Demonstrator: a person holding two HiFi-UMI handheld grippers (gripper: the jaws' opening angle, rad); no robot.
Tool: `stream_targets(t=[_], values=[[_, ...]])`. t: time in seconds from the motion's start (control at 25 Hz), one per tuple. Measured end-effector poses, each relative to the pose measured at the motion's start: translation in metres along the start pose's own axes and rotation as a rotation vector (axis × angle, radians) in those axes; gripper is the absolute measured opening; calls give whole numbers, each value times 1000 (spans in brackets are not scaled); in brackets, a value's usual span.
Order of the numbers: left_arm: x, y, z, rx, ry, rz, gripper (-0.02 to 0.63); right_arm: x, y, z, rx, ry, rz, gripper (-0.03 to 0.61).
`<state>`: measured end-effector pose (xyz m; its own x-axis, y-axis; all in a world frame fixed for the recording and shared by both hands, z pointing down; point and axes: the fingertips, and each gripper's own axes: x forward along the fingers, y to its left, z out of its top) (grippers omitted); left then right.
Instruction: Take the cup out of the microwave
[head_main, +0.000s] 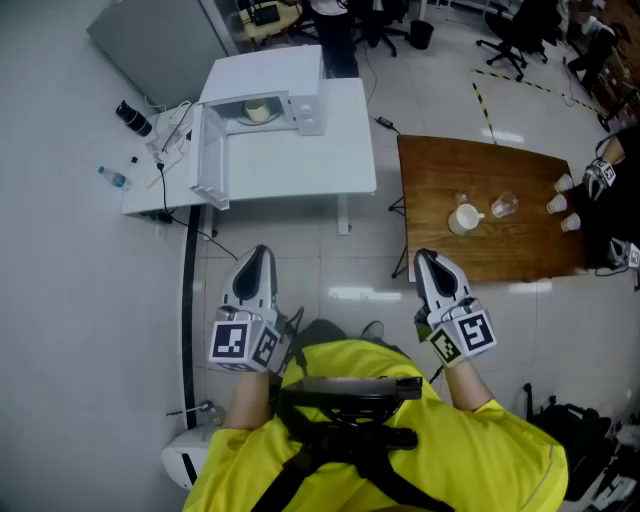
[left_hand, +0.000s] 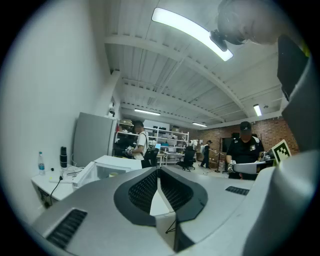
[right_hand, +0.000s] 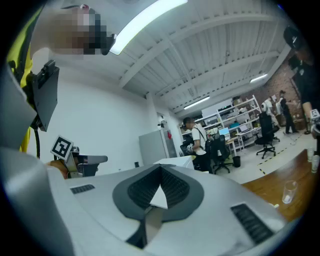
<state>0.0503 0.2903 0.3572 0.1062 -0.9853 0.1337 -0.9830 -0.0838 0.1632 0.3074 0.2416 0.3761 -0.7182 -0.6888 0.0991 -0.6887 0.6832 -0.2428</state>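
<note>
The white microwave (head_main: 290, 75) stands on a white table (head_main: 300, 170) straight ahead, with its door (head_main: 208, 150) swung open to the left. A pale round thing (head_main: 258, 110) shows inside; I cannot tell what it is. A white mug (head_main: 463, 218) sits on the brown wooden table (head_main: 480, 255) to the right. My left gripper (head_main: 259, 251) and right gripper (head_main: 424, 256) hover over the floor, well short of both tables. Both are shut and hold nothing. In the left gripper view the jaws of the left gripper (left_hand: 158, 171) meet, with the microwave (left_hand: 107, 167) far beyond. The right gripper (right_hand: 161, 169) shows the same in its own view.
A clear glass (head_main: 505, 205) and several paper cups (head_main: 557, 205) stand on the wooden table. Another person (head_main: 610, 190) with a gripper stands at its right end. A water bottle (head_main: 115, 178), cables and dark items lie at the white table's left end. Office chairs stand farther back.
</note>
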Motion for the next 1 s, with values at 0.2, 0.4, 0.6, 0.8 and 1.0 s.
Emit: stream_targets(t=[0.2, 0.4, 0.6, 0.8, 1.0], values=[[17, 27, -17, -21, 9, 78, 18, 45, -9, -12, -10, 38, 77, 6], [36, 67, -23, -41, 9, 125, 18, 96, -6, -23, -26, 75, 122, 6], [82, 138, -17, -59, 5, 120, 18, 192, 12, -25, -41, 87, 142, 6], [134, 233, 8, -78, -32, 115, 18, 320, 50, -25, -57, 99, 187, 6], [177, 304, 35, -52, -40, 99, 18, 423, 81, -11, -84, 104, 233, 104]])
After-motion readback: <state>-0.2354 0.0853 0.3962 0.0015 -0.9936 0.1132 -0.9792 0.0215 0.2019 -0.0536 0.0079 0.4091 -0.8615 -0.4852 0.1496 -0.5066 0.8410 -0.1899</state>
